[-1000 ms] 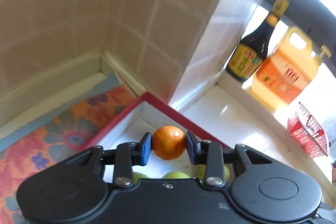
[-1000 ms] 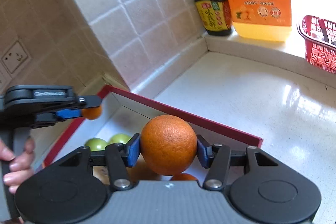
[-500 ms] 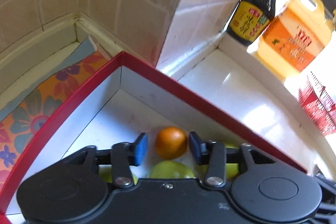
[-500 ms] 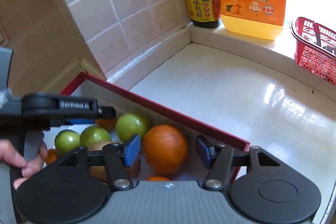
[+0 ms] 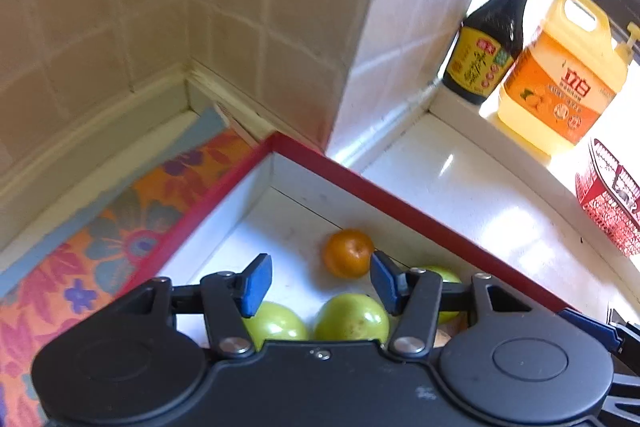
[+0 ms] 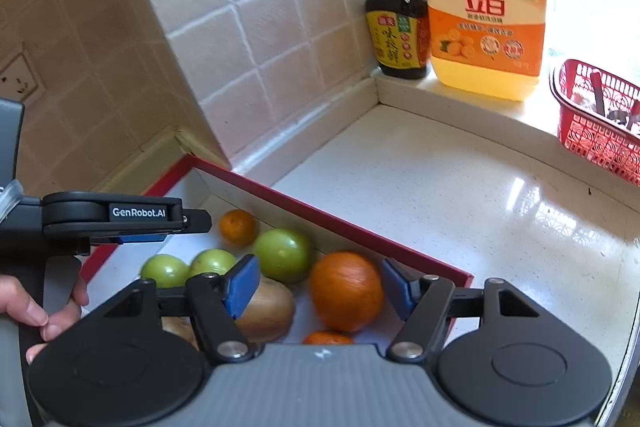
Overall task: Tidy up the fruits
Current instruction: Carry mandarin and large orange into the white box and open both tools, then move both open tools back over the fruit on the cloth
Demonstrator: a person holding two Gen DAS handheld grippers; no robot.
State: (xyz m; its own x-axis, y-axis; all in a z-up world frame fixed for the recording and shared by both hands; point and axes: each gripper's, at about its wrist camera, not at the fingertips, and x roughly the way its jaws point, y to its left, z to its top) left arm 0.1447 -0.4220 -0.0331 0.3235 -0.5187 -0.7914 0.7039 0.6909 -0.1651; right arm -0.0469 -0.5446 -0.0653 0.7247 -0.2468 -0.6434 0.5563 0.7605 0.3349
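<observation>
Left gripper (image 5: 320, 281) had just been opening, pads clear of the mandarin (image 5: 347, 253) lying in the red-rimmed box (image 5: 420, 217). Right gripper (image 6: 316, 287) likewise opening, its orange (image 6: 346, 291) free in the box beside green fruit (image 6: 282, 254). Box sat on the bench (image 6: 460, 195).

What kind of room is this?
Probably a kitchen: a dark sauce bottle and yellow dish-soap jug stand on a white stone counter by beige tiled walls.
</observation>
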